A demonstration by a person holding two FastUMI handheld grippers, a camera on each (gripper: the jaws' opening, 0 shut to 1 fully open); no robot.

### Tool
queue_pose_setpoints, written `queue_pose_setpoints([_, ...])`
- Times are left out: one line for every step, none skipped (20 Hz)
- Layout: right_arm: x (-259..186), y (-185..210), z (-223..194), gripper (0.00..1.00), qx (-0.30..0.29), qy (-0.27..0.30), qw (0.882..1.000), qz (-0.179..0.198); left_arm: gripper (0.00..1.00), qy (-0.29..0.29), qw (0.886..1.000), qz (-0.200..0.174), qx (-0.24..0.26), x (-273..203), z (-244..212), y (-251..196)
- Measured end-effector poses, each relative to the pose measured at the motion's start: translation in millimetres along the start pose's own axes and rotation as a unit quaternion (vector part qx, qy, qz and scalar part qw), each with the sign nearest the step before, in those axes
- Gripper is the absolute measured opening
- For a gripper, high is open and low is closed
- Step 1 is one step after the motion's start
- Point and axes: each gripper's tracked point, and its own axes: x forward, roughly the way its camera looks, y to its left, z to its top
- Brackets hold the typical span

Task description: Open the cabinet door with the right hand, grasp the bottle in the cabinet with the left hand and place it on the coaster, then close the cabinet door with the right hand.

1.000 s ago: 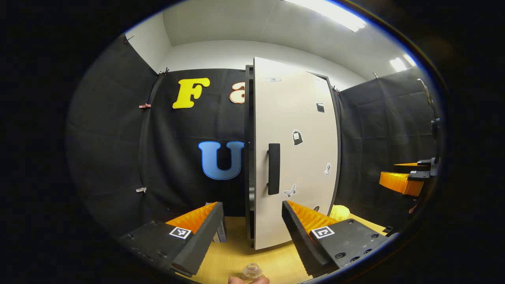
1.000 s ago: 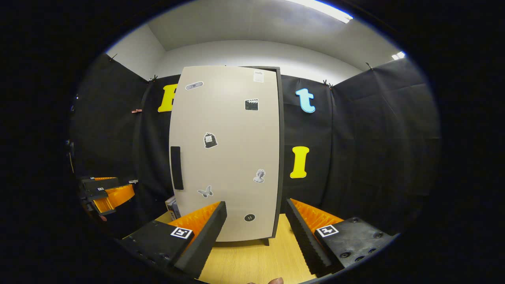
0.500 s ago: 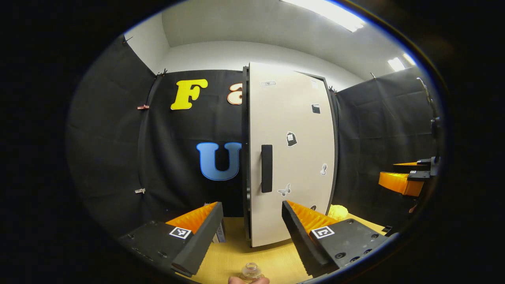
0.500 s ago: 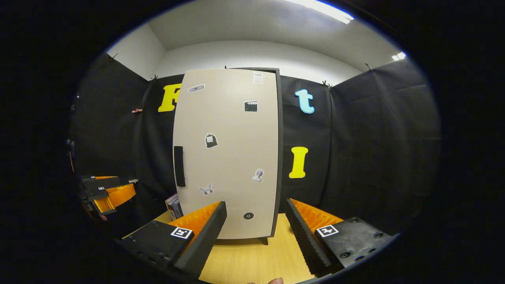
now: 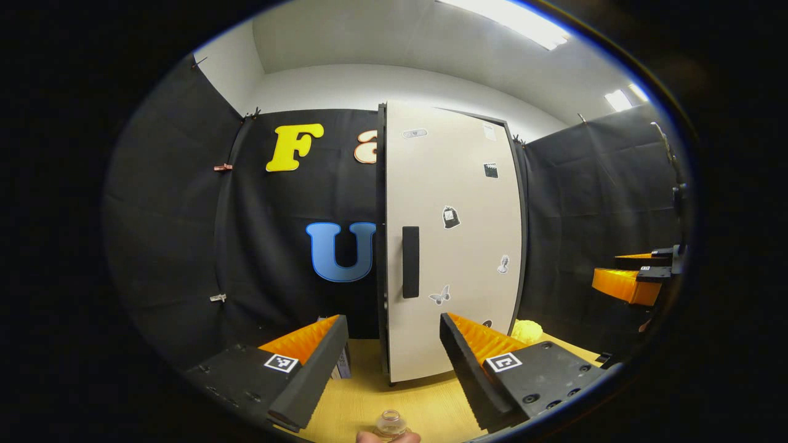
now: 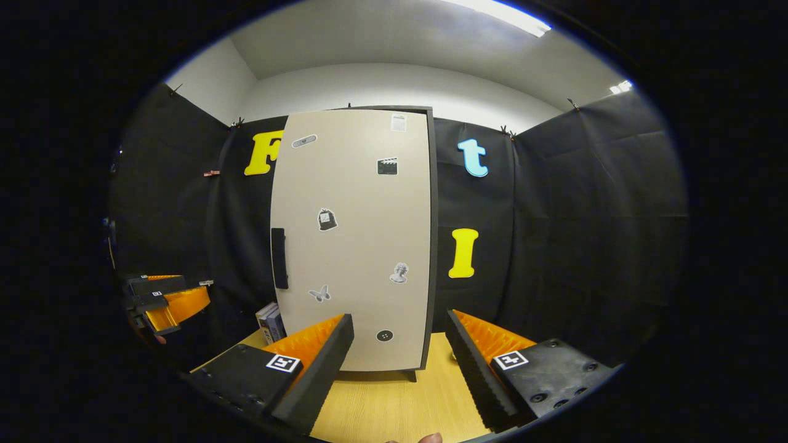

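The tall cabinet has a pale door (image 5: 452,246) with stickers and a black handle (image 5: 410,262). The door lies against the black cabinet frame, shut or very nearly so. It also faces me in the right gripper view as the door (image 6: 354,240) with its handle (image 6: 279,258). A clear bottle's top (image 5: 392,423) shows at the bottom edge, below and apart from my open left gripper (image 5: 392,326). What the bottle stands on is hidden. My right gripper (image 6: 400,323) is open and holds nothing, a short way back from the door.
The wooden table (image 6: 381,406) runs under the cabinet. Some books (image 6: 269,320) stand left of the cabinet, and a yellow object (image 5: 528,331) sits to its right. The right gripper (image 5: 628,280) shows at the far right, the left gripper (image 6: 166,298) at the far left.
The cabinet door has swung from ajar back against the frame. Both grippers have stayed open, and the right one has drawn back slightly from the door.
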Motion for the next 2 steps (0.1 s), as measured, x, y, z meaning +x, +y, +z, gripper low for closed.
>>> queue_pose_setpoints([0.7, 0.1, -0.3, 0.98, 0.001, 0.000, 1.000, 0.000, 0.95, 0.000, 1.000, 0.000, 0.001, -0.2, -0.3, -0.8])
queue_pose_setpoints([1.0, 0.4, -0.2, 0.98, 0.001, 0.000, 1.000, 0.001, 0.95, 0.000, 1.000, 0.000, 0.002, -0.7, 0.6, -0.9])
